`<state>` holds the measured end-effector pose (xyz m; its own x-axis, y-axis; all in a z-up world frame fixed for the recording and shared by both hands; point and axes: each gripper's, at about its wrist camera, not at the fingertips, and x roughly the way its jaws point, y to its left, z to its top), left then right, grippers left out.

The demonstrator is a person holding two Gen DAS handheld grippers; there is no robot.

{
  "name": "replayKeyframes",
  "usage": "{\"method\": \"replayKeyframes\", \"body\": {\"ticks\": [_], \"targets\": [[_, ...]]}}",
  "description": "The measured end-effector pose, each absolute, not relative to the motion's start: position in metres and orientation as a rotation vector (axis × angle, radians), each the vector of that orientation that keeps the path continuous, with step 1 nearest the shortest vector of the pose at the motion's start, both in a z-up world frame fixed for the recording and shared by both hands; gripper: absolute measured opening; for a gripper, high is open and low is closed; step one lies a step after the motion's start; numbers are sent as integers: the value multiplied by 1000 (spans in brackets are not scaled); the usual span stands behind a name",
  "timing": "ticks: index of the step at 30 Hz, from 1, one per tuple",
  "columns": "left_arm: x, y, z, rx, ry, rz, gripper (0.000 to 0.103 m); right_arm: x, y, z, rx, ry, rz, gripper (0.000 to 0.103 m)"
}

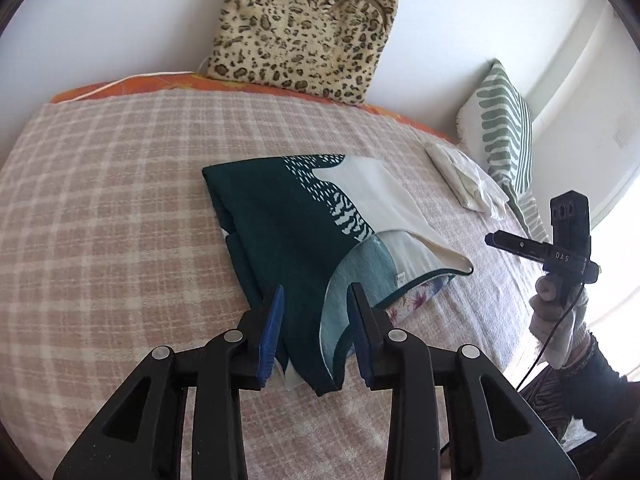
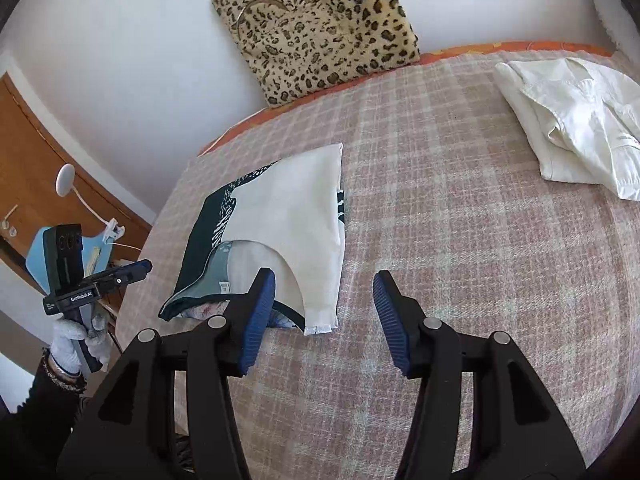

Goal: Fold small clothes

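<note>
The folded teal-and-cream top (image 1: 304, 220) is lying on the checked bed blanket (image 1: 112, 184), its near corner sitting between the spread pads of the left tool (image 1: 316, 320), which are not pressing it. The right tool (image 2: 324, 312) is hanging spread and empty over bare blanket just beside the cream edge. If either pad is catching the loose top layer while lifting away, the fold is likely coming undone, spilling the floral lining

Left tongs (image 1: 316, 316) part open, angled down; right tongs (image 2: 324, 312) wider, nothing gripped
</note>
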<state>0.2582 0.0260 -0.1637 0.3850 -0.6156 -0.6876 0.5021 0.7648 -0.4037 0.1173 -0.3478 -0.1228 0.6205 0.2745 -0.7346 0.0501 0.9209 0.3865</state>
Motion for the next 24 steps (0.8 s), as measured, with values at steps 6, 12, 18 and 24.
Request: {"method": "replayKeyframes", "body": {"ticks": [6, 12, 18, 24], "targets": [[299, 42, -181, -311, 987, -647, 46, 136, -358, -160, 497, 989, 149, 54], [336, 53, -209, -508, 1065, -603, 46, 145, -354, -184, 562, 1044, 197, 54], [359, 59, -227, -614, 1100, -596, 46, 150, -360, -189, 626, 1049, 233, 54], [373, 58, -235, -618, 1105, -610, 46, 149, -378, -192, 695, 1052, 266, 54]]}}
